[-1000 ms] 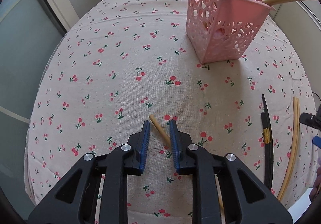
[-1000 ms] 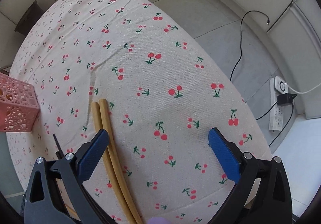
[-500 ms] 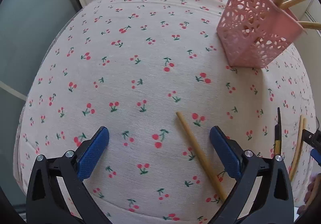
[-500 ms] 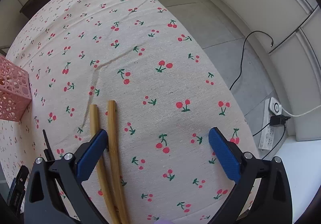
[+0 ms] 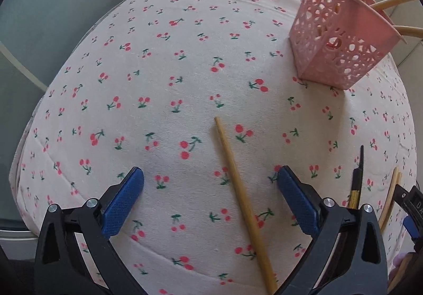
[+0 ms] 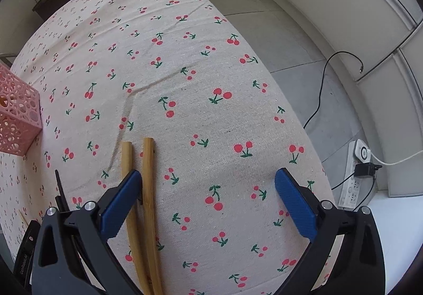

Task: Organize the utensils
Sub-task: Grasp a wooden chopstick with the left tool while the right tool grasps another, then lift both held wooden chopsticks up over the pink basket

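Observation:
In the left wrist view, a bamboo chopstick [image 5: 239, 193] lies on the cherry-print tablecloth between the open fingers of my left gripper [image 5: 210, 197]. A pink perforated holder [image 5: 341, 41] with several bamboo utensils stands at the far right. A black chopstick [image 5: 357, 181] and two bamboo sticks [image 5: 390, 198] lie to the right. In the right wrist view, my right gripper [image 6: 207, 197] is open and empty above the cloth. Two bamboo sticks [image 6: 148, 197] lie by its left finger [image 6: 120, 204]. The holder [image 6: 17, 115] shows at the left edge.
The table's right edge drops to a grey floor with a power strip [image 6: 355, 176] and cables [image 6: 322, 83]. A glass panel [image 5: 39, 17] stands left of the table. The cloth [image 6: 137, 99] has a crease near the sticks.
My left gripper has opened and let go of the bamboo chopstick, which now lies on the cloth, and has drawn back. My right gripper stayed open and shifted over the two sticks.

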A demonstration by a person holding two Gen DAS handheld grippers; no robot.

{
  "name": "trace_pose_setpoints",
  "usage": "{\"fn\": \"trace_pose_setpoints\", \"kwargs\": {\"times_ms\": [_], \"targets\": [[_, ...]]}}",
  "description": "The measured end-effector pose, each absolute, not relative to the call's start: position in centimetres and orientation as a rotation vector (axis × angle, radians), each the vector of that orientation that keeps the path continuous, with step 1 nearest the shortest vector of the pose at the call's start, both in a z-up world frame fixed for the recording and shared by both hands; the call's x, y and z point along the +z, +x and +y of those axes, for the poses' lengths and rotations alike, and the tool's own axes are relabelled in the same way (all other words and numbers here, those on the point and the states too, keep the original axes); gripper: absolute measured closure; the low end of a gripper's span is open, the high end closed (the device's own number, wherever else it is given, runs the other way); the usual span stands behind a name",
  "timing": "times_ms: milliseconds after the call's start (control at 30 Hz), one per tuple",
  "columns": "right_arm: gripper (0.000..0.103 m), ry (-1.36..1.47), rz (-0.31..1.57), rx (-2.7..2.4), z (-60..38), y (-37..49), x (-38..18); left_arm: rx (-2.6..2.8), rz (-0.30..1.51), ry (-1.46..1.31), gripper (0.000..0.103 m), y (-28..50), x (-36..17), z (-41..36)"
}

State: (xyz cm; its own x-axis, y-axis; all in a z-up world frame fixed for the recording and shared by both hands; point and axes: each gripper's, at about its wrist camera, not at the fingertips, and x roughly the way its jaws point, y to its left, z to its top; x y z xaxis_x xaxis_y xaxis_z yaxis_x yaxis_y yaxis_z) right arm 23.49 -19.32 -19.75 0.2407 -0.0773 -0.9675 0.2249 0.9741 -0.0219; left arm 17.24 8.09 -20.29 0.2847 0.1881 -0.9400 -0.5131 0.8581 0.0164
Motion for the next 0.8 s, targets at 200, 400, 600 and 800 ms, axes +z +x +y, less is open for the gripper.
{"fn": "trace_pose_setpoints", "kwargs": {"times_ms": [200,400,600,800], "targets": [[0.041,0.068,1.269,-0.151,-17.7,23.4,-18.7,0.405,1.15,-0.236,0.035,17.4,-19.5,4.7],[0.091,0.052,1.258,-0.056,-15.5,23.1,-18.2,0.279,1.107,-0.226,0.081,17.6,-18.6,3.0],[0.096,0.19,1.273,-0.011,-16.7,22.8,-17.9,0.109,1.085,-0.462,0.097,17.1,-18.8,7.5],[0.096,0.313,1.218,0.057,-18.7,21.8,-16.0,0.004,1.055,-0.576,0.098,16.7,-18.1,9.5]]}}
